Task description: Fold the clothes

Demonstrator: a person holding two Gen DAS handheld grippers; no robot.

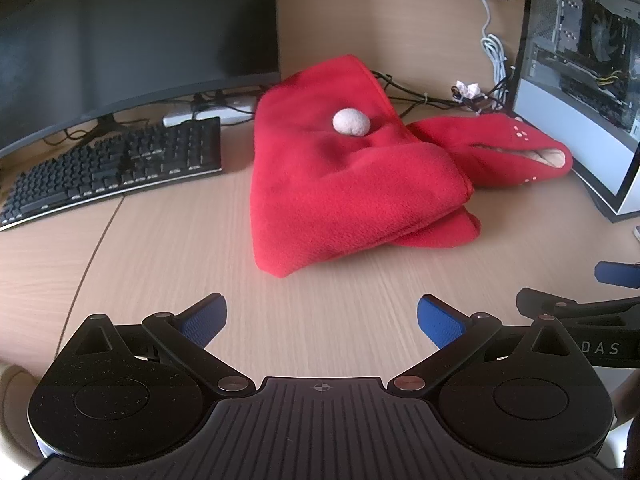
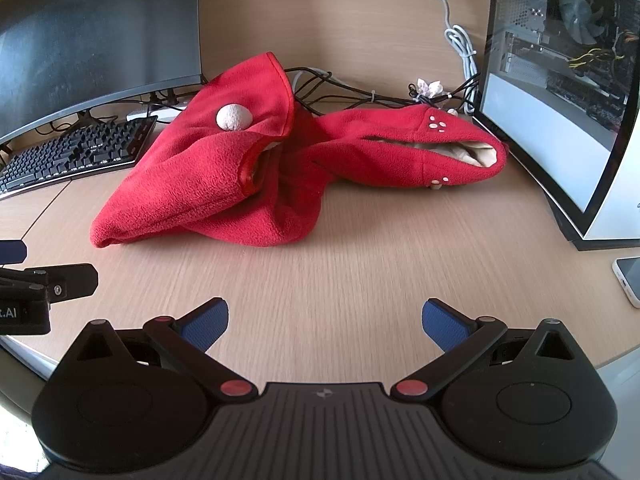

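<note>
A red fleece garment point(image 1: 344, 184) point(image 2: 224, 184) lies loosely folded on the wooden desk, with a pale round pompom point(image 1: 351, 121) point(image 2: 233, 117) on top. Its hood point(image 1: 512, 152) point(image 2: 416, 152), with a cream lining and pale dots, stretches to the right. My left gripper point(image 1: 320, 318) hovers open over bare desk in front of the garment, nothing between its blue pads point(image 1: 204, 320). My right gripper point(image 2: 325, 320) is open too, a little nearer than the garment's front edge. Each gripper shows at the edge of the other's view: the right one point(image 1: 616, 276), the left one point(image 2: 40, 276).
A black keyboard point(image 1: 112, 168) point(image 2: 72, 152) and a dark curved monitor point(image 1: 136, 32) stand at the left. A PC case point(image 1: 580, 80) point(image 2: 560, 92) with a glass side stands at the right, cables point(image 2: 360, 92) behind the garment. A white phone point(image 2: 628, 280) lies at the right edge.
</note>
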